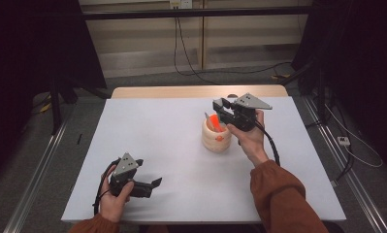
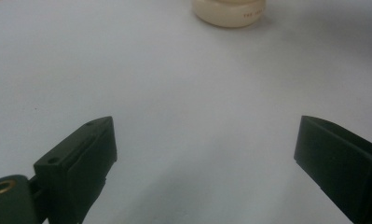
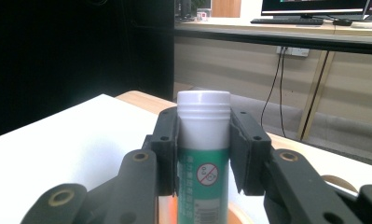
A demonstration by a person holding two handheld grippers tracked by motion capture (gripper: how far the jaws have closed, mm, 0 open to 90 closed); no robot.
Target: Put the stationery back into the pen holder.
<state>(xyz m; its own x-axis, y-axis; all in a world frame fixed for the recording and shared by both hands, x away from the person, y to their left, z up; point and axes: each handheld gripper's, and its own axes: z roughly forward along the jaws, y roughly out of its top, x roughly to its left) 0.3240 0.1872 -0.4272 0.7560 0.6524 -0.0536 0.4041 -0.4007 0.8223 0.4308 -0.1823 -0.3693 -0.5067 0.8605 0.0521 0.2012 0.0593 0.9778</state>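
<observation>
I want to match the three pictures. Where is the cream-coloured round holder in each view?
High view: the holder stands right of centre on the table.
Left gripper view: its base is at the top edge.
Right gripper view: its rim is at lower right.
Shared landmark: the white table.

R gripper (image 3: 203,154) fingers (image 3: 167,149) clamp upright white-capped bottle (image 3: 203,140).

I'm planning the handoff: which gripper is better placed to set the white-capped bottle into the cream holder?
Right. The right gripper already clamps the bottle over the holder; the left gripper rests open, apart.
</observation>
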